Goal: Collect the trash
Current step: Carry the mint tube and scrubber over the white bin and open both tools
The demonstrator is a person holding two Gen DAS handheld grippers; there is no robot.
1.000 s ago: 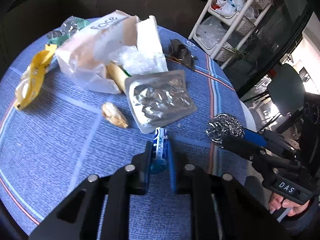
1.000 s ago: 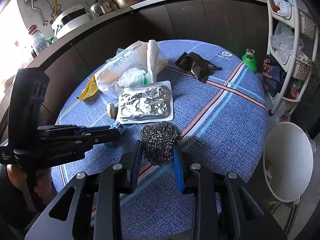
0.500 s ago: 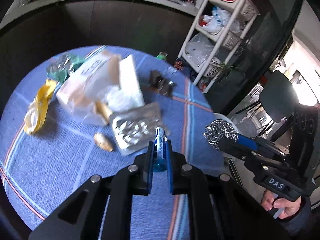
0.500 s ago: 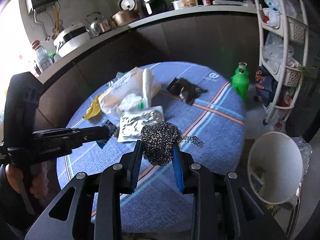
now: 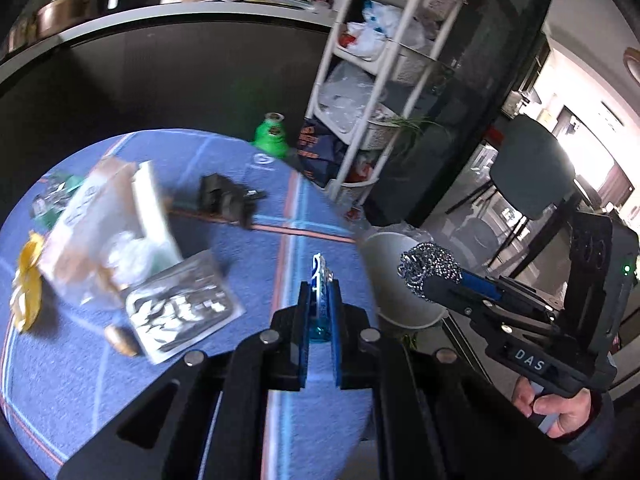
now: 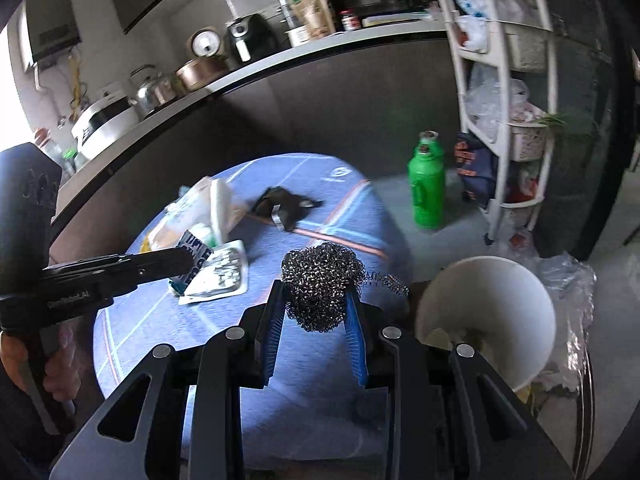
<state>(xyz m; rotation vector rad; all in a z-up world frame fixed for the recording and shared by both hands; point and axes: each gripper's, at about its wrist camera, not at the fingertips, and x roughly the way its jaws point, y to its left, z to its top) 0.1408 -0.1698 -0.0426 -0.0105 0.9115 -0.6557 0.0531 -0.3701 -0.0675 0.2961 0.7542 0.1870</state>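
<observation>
My left gripper (image 5: 319, 300) is shut on a flat blue and white wrapper (image 5: 320, 280), held above the blue table (image 5: 280, 392); the wrapper also shows in the right wrist view (image 6: 195, 256). My right gripper (image 6: 316, 312) is shut on a steel wool scrubber (image 6: 322, 284), held above the table's right edge; the scrubber also shows in the left wrist view (image 5: 430, 266). A white bin (image 6: 484, 312) stands on the floor just right of the table, with some trash inside.
On the table lie a foil tray (image 5: 180, 312), a white paper bag with plastic (image 5: 108, 224), a yellow wrapper (image 5: 26, 284), a black wrapper (image 5: 228, 200) and a small brown scrap (image 5: 120, 340). A green bottle (image 6: 426, 192) and a white shelf rack (image 6: 508, 92) stand on the floor beyond.
Both grippers have lifted away from the table with their items and swung right toward the white bin. The table trash now looks smaller and farther off.
</observation>
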